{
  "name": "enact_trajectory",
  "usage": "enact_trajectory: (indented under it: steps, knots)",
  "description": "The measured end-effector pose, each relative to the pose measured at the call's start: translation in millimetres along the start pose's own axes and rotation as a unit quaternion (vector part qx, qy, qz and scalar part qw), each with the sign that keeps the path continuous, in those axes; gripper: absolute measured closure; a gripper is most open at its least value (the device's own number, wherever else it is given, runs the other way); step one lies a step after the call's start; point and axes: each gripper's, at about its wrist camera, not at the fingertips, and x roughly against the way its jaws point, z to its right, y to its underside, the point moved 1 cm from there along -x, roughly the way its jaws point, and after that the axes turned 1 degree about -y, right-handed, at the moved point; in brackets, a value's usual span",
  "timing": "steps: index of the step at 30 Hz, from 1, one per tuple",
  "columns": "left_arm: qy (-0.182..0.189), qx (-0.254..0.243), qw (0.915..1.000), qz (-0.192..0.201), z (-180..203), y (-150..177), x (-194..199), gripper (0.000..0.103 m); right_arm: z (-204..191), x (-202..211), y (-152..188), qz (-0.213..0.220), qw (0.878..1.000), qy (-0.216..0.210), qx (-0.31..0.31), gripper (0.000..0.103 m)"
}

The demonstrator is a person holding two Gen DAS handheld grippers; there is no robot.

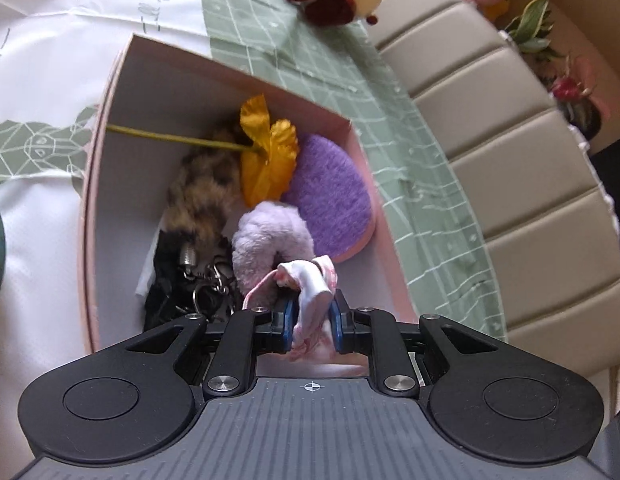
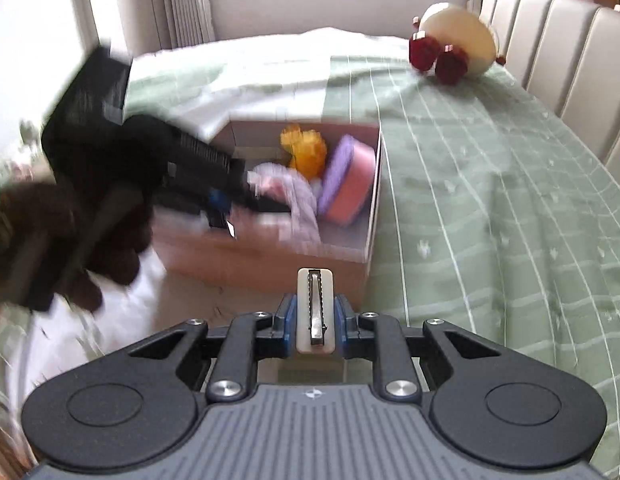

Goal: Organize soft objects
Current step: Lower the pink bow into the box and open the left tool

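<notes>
Over the pink box [image 1: 110, 208] on the bed: left claw [image 1: 313, 314] clamped on a white-pink cloth [image 1: 310, 292], right claw [image 2: 315, 314] gripping a beige hair clip [image 2: 315, 312]; risk: cloth snagging the lilac scrunchie [image 1: 266, 240] on release.

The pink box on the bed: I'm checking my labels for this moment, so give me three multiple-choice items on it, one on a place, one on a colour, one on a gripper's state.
1. Where is the purple round pad?
A. inside the pink box
B. on the headboard
C. beside the box on the sheet

2. What colour is the fabric flower in the box?
A. blue
B. orange-yellow
C. white

3. What is the right gripper doing?
A. standing open and empty
B. shut on a hair clip
C. shut on a plush toy

Answers: 1 A, it leans against the box's inner wall; 2 B, its petals are orange-yellow; 3 B, the fingers press the clip's sides.
</notes>
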Motion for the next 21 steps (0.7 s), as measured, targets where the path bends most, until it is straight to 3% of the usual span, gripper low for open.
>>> enact_trajectory:
  steps: [5,6,7,9,16,21]
  knots:
    - [0.025,0.022,0.9994,0.006,-13,-3,12,0.083,-5,6,-58,0.060,0.998,-0.015,-0.002,0.083]
    - [0.031,0.025,0.9992,0.007,-15,-4,14,0.083,-7,2,-70,0.068,0.998,-0.018,-0.002,0.079]
    - [0.036,0.028,0.9989,0.008,-16,-4,15,0.083,-6,-4,-78,0.072,0.997,-0.017,-0.003,0.066]
    - [0.040,0.031,0.9987,0.011,-16,-6,17,0.083,-2,-18,-88,0.070,0.997,-0.016,-0.011,0.052]
    - [0.066,0.056,0.9961,0.021,-27,-8,27,0.083,-15,-49,-68,0.027,0.998,-0.051,0.007,0.052]
    - [0.095,0.084,0.9918,0.018,-33,-6,28,0.083,-32,-75,-56,-0.011,0.999,-0.012,0.028,0.052]
